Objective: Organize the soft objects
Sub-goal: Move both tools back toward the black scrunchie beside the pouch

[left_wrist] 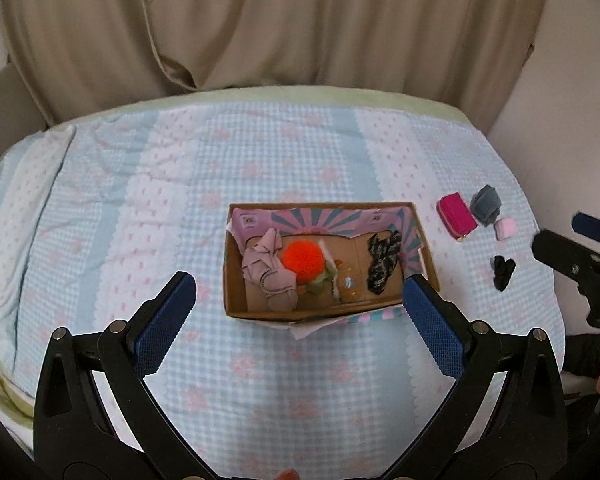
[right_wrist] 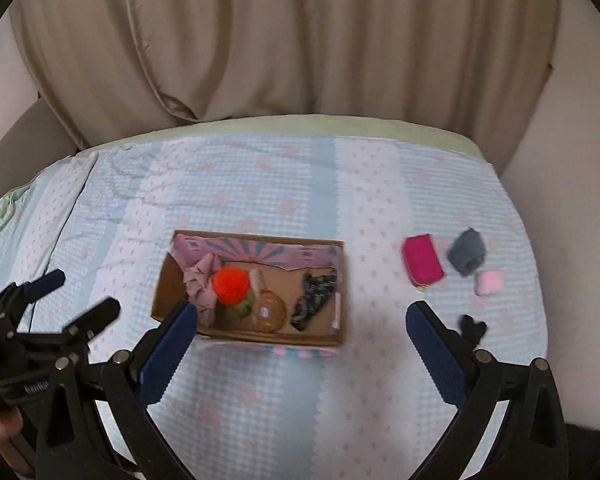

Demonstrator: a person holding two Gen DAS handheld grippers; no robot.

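One cardboard box [left_wrist: 236,280] sits at the centre of both views on a bed [left_wrist: 180,184] covered with a pale blue and white checked spread. Inside the box lie five things: one mauve cloth [left_wrist: 270,270] at its left, one orange pompom [left_wrist: 302,261] touching it, one greenish soft piece [left_wrist: 319,285] just below the pompom, one clear amber ball [right_wrist: 269,312] in the middle, and one black-and-white patterned cloth [left_wrist: 382,266] at the right end.

Four more things lie on the spread in the right part of both frames, well apart from the box: one magenta pouch [right_wrist: 422,263], one grey cloth [right_wrist: 467,256] beside it, one small pink block [right_wrist: 490,282] below the grey cloth, and one small black item [right_wrist: 473,329] lowest of all.

The left tongs [left_wrist: 300,292] stand wide and empty over the box's near edge. The right tongs [right_wrist: 302,320] are likewise spread wide, gripping nothing, their right finger [right_wrist: 436,352] near the black item.

One beige curtain [right_wrist: 284,40] fills the top of both frames.
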